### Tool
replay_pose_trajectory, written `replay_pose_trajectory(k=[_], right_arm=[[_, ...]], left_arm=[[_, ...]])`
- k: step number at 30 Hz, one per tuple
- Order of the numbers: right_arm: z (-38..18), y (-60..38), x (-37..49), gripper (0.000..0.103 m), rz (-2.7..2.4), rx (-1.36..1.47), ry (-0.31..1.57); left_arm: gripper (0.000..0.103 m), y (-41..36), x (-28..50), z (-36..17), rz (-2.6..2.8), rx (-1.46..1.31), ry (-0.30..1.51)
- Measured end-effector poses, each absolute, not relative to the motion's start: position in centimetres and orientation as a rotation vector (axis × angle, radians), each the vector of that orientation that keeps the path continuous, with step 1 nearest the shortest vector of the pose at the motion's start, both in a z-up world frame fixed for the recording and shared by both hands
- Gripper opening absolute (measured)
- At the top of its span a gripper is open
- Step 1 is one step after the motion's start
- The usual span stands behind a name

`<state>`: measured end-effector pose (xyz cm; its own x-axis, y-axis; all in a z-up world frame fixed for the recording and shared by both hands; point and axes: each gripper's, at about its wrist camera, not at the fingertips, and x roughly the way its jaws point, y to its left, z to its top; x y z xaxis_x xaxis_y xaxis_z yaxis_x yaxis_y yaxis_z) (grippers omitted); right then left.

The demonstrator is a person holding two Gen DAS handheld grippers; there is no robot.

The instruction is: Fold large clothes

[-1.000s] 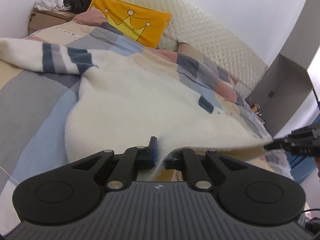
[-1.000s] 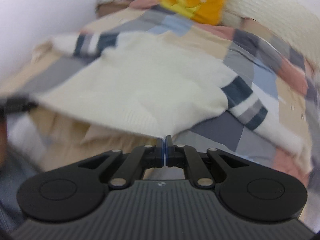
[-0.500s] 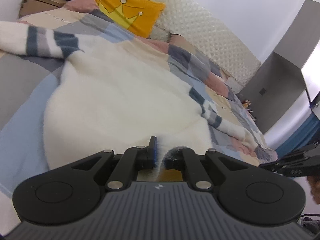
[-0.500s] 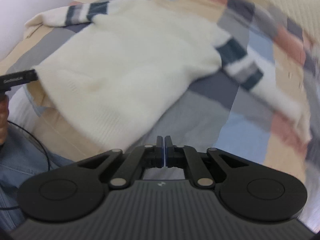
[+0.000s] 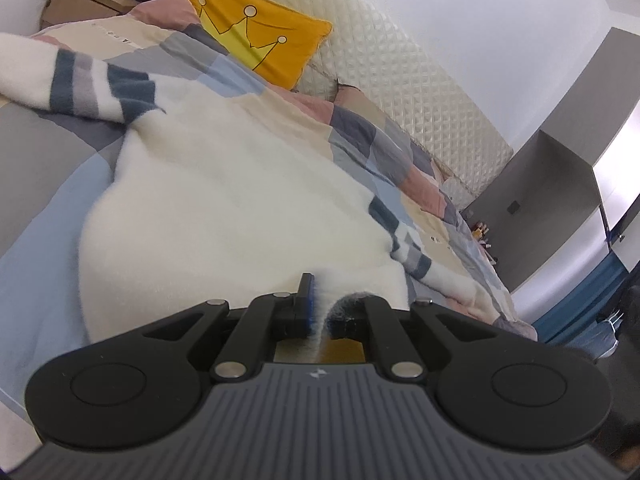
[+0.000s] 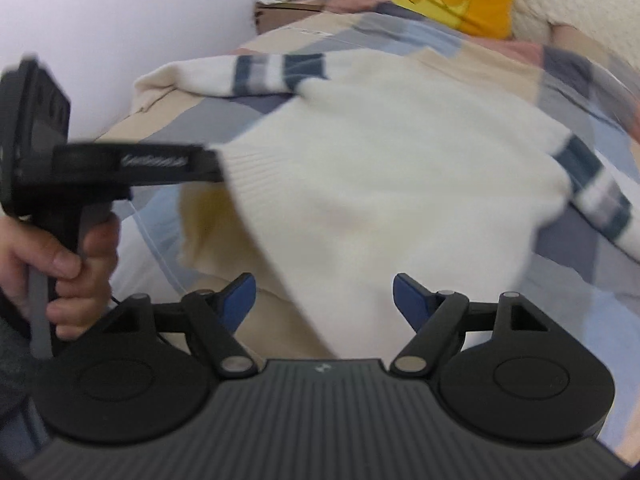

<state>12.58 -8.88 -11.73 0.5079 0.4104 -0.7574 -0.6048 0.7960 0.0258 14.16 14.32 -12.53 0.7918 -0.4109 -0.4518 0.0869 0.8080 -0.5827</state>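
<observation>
Progress: early, no fold made yet | sweater (image 5: 224, 208) spreads ahead of your claws on the bed (image 5: 36, 168) | left gripper (image 5: 320, 312) pinches its hem | right gripper (image 6: 324, 300) opening, sweater corner lies loose between its fingers.

The left gripper (image 5: 318, 314) points gently downward with its jaws pinched nearly together on a fold of the cream sweater (image 5: 224, 216) hem. In the right wrist view a bare hand (image 6: 60, 268) wraps its fingers around that gripper's dark handle, thumb in front. The right gripper (image 6: 324, 300) tilts down more steeply; its jaws are opening, the blue pads (image 6: 408, 300) wide apart and clear of the cloth lying between them.
</observation>
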Motion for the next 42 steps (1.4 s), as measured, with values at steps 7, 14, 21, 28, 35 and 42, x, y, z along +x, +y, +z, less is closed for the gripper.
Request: replay_pose_trajectory(k=[7,14,21,28,35,42], right_arm=[[-14.0,-9.2,15.4,0.077,0.307,-0.183,0.825],[-16.6,-13.7,17.2,0.077,0.194,0.048,0.945],[-13.4,-15.0,16.6,0.076,0.118,-0.104,0.884],[-12.6,-20.8,18.9,0.075,0.003,0.005,0.926],[-15.9,-19.5,19.9,0.017,0.085,0.008,1.074],[-9.9,-18.4,17.1,0.008,0.197,-0.329,0.925]], left_arm=[[0.006,14.1,13.7,-12.6,-0.274,-0.543,0.615],[0.006,13.2,13.7,-12.6,-0.267,-0.507,0.611],[0.005,13.5,12.9,-11.8,-0.284,-0.539,0.559],[0.005,14.0,12.4,-11.0,-0.305,-0.566,0.533],[0.005,14.2,12.1,-11.3,-0.298,-0.554,0.543],[0.005,13.7,12.3,-11.5,-0.363,-0.541,0.591]])
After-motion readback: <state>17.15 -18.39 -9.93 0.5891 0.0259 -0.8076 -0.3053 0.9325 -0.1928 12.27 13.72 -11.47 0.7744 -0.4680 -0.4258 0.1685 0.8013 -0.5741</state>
